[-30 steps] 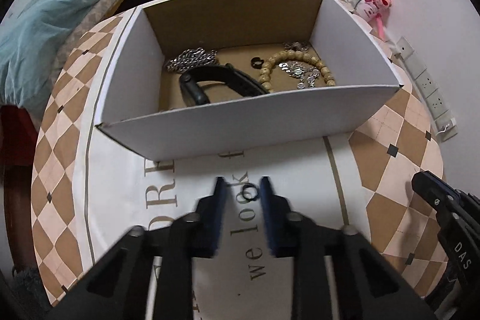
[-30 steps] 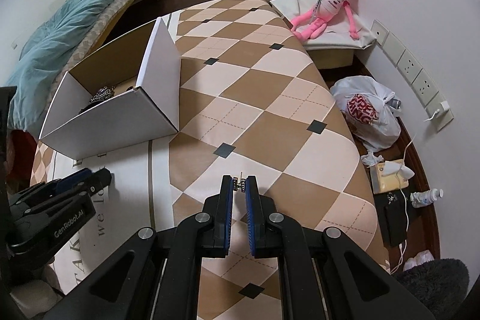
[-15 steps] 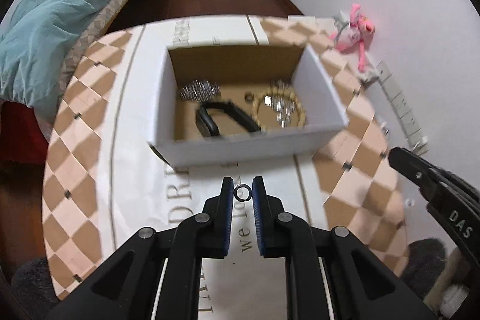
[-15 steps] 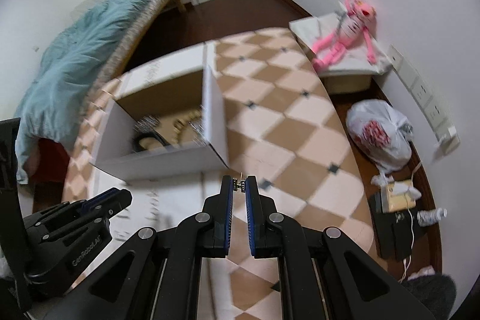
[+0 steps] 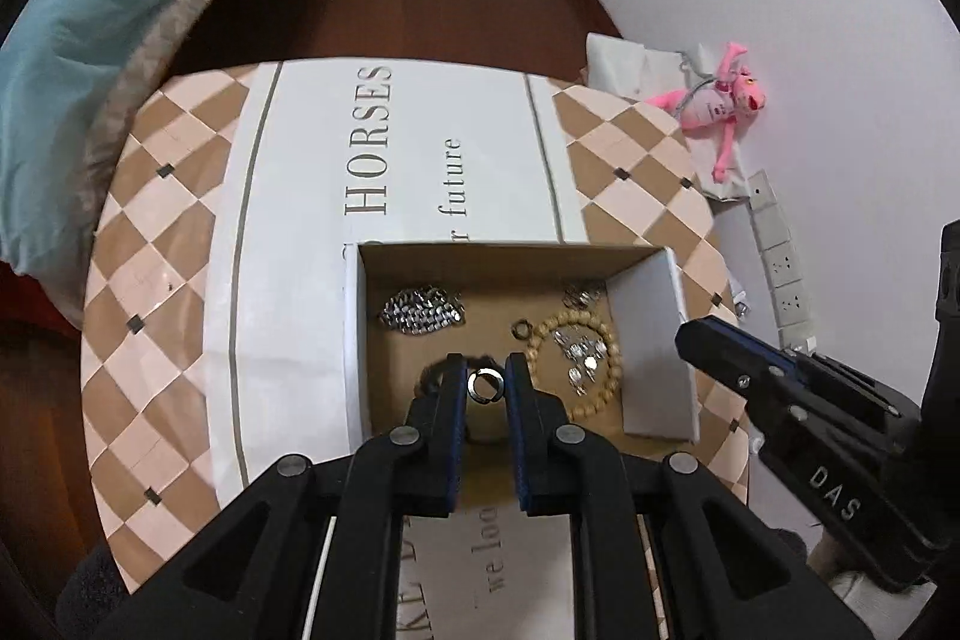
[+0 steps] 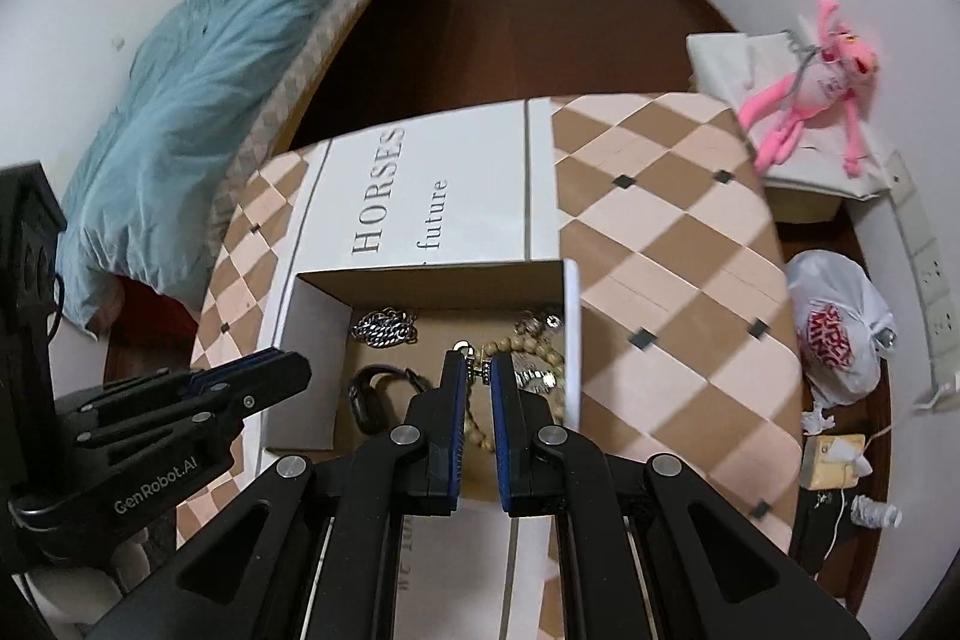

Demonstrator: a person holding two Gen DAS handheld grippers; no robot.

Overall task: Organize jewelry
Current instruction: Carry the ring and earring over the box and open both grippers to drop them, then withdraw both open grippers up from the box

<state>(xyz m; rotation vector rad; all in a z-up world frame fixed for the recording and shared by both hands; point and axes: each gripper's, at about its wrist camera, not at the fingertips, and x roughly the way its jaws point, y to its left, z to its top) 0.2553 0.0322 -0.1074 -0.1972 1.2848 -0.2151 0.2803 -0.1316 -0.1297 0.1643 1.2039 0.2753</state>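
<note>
My left gripper [image 5: 486,382] is shut on a small silver ring [image 5: 485,384] and holds it above the open white cardboard box [image 5: 654,340]. My right gripper [image 6: 478,371] is shut on a small metal earring [image 6: 480,367], also above the box [image 6: 573,340]. Inside lie a silver chain [image 5: 420,311], a wooden bead bracelet [image 5: 606,382] with silver pieces in it, a dark ring [image 5: 521,328] and a black band [image 6: 369,397]. The left gripper also shows in the right wrist view [image 6: 270,382], the right one in the left wrist view [image 5: 714,346].
The box stands on a round table with a checkered cloth [image 5: 150,250] and a white runner [image 5: 300,220]. A bed with a blue blanket [image 6: 192,88] is at the left. A pink plush toy [image 6: 804,100] and a plastic bag [image 6: 840,334] lie at the right wall.
Both grippers have risen and moved forward over the box, each still holding its piece. The left closed on the ring from the table a second ago.
</note>
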